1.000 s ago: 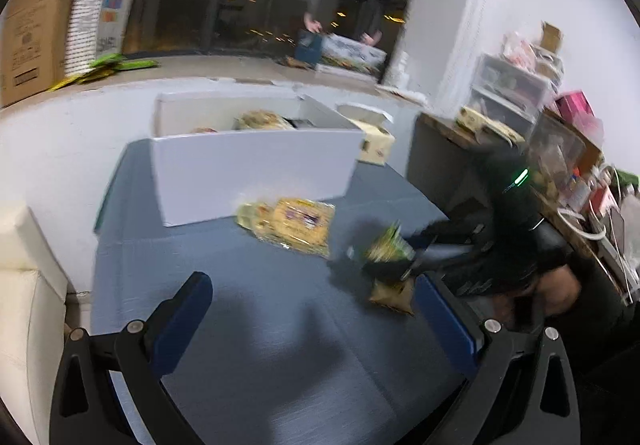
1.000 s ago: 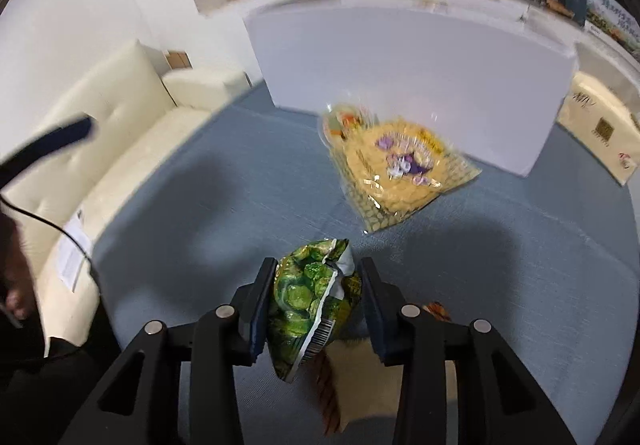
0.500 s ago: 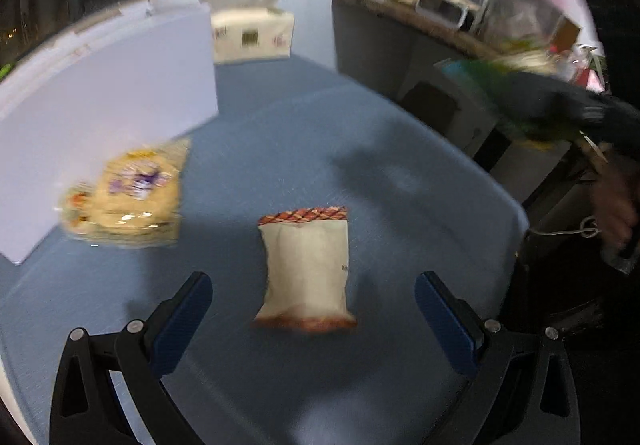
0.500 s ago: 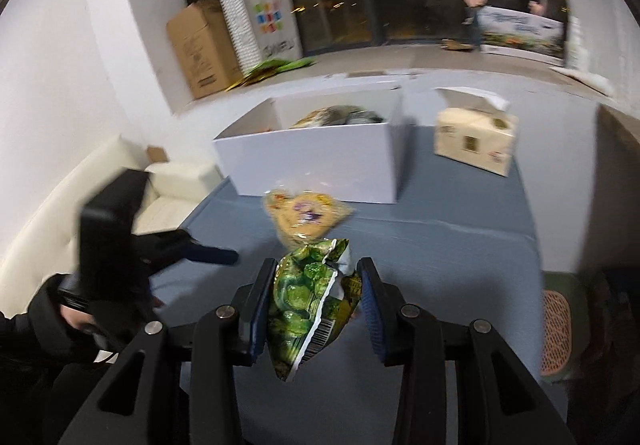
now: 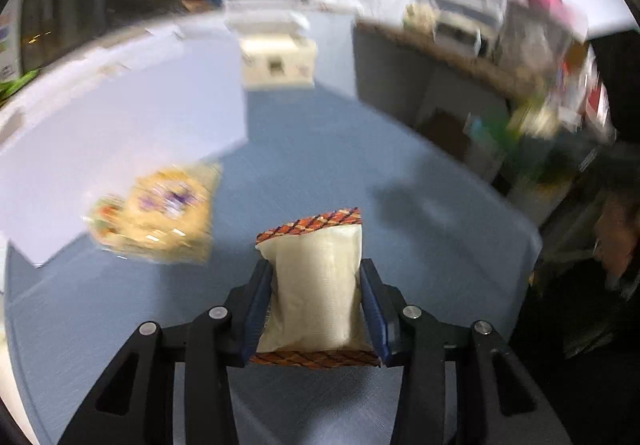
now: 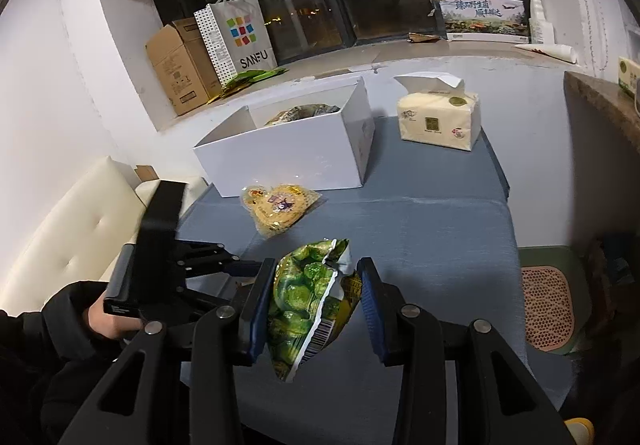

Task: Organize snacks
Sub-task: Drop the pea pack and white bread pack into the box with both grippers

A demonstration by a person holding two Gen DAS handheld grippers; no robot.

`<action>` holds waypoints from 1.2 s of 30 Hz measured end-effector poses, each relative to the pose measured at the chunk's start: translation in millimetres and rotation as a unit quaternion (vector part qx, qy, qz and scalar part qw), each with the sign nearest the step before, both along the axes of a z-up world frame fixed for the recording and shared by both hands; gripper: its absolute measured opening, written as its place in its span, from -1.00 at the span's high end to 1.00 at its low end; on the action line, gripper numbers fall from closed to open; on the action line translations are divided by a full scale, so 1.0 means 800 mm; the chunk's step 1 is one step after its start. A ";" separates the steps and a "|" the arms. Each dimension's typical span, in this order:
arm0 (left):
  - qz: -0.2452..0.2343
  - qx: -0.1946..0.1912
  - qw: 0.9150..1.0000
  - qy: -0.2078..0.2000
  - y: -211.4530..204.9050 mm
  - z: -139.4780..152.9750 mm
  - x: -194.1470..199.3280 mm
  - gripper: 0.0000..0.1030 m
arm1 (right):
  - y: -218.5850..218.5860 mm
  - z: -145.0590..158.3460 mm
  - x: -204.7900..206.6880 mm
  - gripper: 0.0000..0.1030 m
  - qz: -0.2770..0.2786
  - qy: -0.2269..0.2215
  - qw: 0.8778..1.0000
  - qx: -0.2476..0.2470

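Note:
My left gripper [image 5: 316, 285] is shut on a cream snack pouch [image 5: 316, 285] with red-patterned ends, just above the blue table [image 5: 320, 149]. A yellow snack bag [image 5: 160, 217] lies to its left in front of the white box [image 5: 120, 137]. My right gripper [image 6: 312, 301] is shut on a green snack bag [image 6: 312, 305], held above the table's near edge. In the right wrist view the yellow bag [image 6: 278, 207] lies before the open white box [image 6: 288, 157], which holds other snacks. The left gripper's body [image 6: 160, 265] shows at the lower left of that view.
A tissue pack [image 6: 438, 121] stands right of the box. A cream sofa [image 6: 72, 229] lies left of the table. A cardboard box [image 6: 180, 65] and a paper bag [image 6: 240, 37] stand on the window ledge. A cluttered counter [image 5: 500, 45] stands to the right.
My left gripper has gone from open above the cream pouch to shut on it. My right gripper has kept the green bag and risen back from the table.

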State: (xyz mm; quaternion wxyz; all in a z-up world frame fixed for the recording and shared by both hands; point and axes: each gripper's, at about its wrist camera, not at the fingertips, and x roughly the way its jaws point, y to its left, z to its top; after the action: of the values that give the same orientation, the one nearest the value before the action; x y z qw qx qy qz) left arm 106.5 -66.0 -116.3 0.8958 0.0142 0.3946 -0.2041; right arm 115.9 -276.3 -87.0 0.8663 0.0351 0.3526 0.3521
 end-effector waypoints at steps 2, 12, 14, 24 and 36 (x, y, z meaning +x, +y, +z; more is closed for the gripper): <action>0.024 -0.020 0.999 -0.031 0.023 0.028 -0.009 0.08 | 0.007 -0.001 0.004 0.15 0.003 0.001 1.000 0.001; 0.166 -0.123 0.970 -0.129 0.185 0.148 0.055 0.08 | 0.082 0.060 0.080 0.15 0.047 -0.030 0.998 0.034; 0.186 -0.133 0.964 -0.135 0.214 0.155 0.086 0.08 | 0.102 0.077 0.108 0.15 0.047 -0.040 0.997 0.035; 0.240 -0.086 0.962 -0.097 0.273 0.137 0.214 0.07 | 0.191 0.104 0.273 0.15 0.005 -0.013 1.000 0.010; 0.257 -0.032 0.963 -0.072 0.277 0.127 0.209 -1.00 | 0.205 0.101 0.287 -1.00 -0.009 0.001 1.000 -0.010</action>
State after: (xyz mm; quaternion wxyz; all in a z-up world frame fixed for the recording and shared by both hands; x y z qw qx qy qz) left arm 273.3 155.5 -14.8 0.9442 -0.1019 0.3126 0.0221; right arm 345.3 -112.3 -6.0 0.8692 0.0302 0.3566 0.3412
